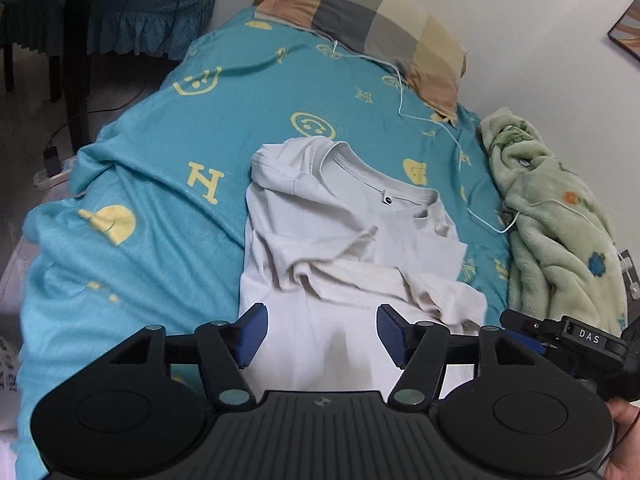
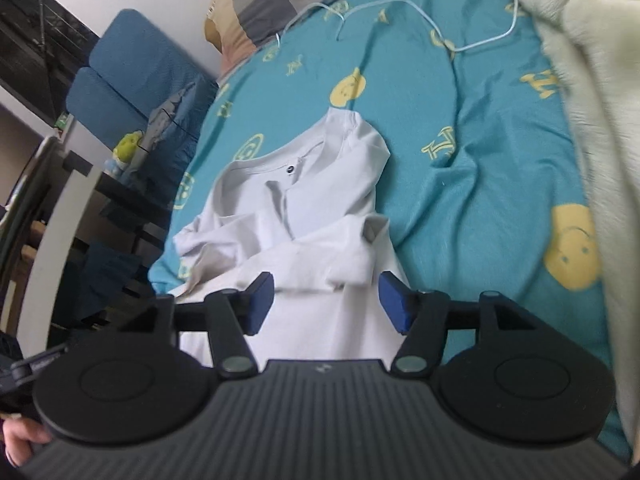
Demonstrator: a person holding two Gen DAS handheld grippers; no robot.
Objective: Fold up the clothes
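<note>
A white t-shirt (image 1: 344, 248) lies on the teal bed sheet (image 1: 160, 184), collar away from me, with both sleeves folded in across the chest. My left gripper (image 1: 320, 332) is open and empty, hovering over the shirt's lower body. In the right wrist view the same shirt (image 2: 304, 216) lies below my right gripper (image 2: 326, 304), which is open and empty above the shirt's lower part near its right edge. The right gripper also shows at the right edge of the left wrist view (image 1: 568, 340).
A checked pillow (image 1: 372, 24) lies at the head of the bed. A green fleece blanket (image 1: 556, 224) is heaped along the right side by the wall. A pale cable (image 1: 440, 120) runs across the sheet. A table with a blue cloth (image 1: 112, 12) stands at left.
</note>
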